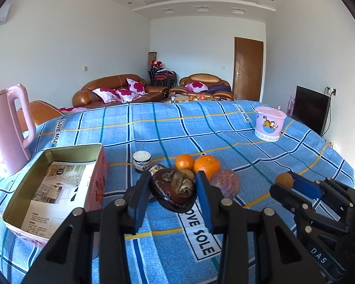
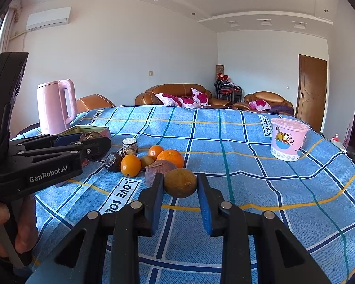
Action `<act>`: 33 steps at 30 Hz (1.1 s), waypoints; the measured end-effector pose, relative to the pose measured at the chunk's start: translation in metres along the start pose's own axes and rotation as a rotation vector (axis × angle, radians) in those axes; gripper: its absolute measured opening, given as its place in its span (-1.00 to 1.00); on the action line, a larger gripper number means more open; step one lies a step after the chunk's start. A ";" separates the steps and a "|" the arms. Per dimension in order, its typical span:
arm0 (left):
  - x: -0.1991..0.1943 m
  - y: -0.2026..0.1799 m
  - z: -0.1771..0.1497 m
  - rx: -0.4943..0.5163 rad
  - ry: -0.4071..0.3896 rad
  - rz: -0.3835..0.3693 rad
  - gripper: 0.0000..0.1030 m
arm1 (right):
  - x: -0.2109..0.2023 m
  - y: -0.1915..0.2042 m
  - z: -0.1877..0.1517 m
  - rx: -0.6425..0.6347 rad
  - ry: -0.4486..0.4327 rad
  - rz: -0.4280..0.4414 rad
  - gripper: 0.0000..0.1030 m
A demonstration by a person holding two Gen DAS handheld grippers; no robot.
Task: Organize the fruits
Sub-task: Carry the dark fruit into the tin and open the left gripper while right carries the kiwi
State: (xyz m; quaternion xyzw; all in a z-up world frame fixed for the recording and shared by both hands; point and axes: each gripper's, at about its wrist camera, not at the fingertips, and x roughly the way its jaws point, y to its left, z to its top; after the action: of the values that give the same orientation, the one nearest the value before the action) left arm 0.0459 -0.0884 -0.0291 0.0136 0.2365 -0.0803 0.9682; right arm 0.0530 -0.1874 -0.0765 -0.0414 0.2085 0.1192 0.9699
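The left hand-held gripper [image 1: 174, 189] pinches a dark brown, shell-like thing [image 1: 172, 190] with a wrinkled lump on top; its blue pads press on both flanks and the piece hangs clear of the blue checked cloth of the table [image 1: 248, 130]. What sort of fruit this is cannot be told. Just past its fingertips lie two oranges [image 1: 207, 165], touching each other, and a purple, wrinkled fruit [image 1: 226, 182] to their right, partly hidden by the right finger. To the left of this hand-held gripper an open tin box [image 1: 59, 182] stands with printed paper inside, and a small round jar [image 1: 142, 161] sits between the box and the oranges. The right hand-held gripper [image 2: 180, 184] is pressed onto a small brownish-green round fruit [image 2: 180, 182], one pad on each side, held above the cloth. Beyond and to its left the purple fruit and the oranges cluster together with a dark round fruit [image 2: 113, 162]; several small pieces behind them overlap and are hard to separate. A hand [image 2: 2, 227] at the left edge of the right wrist view is cut off by the frame. A pink kettle [image 2: 55, 106] stands well beyond on the left, a pink lidded tub [image 2: 287, 140] well off to the right.
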 end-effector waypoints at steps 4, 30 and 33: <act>-0.007 0.008 -0.002 0.018 -0.008 0.032 -0.22 | 0.001 0.004 0.002 -0.026 0.012 -0.012 -0.41; -0.006 0.137 0.004 -0.090 0.086 0.238 -0.22 | 0.059 0.115 0.082 -0.162 0.088 0.228 -0.41; 0.000 0.150 0.002 -0.101 0.112 0.258 -0.22 | 0.071 0.129 0.089 -0.186 0.098 0.253 -0.41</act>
State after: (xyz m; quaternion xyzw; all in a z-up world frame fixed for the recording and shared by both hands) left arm 0.0708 0.0594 -0.0287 -0.0003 0.2904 0.0576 0.9552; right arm 0.1189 -0.0360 -0.0289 -0.1102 0.2472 0.2570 0.9278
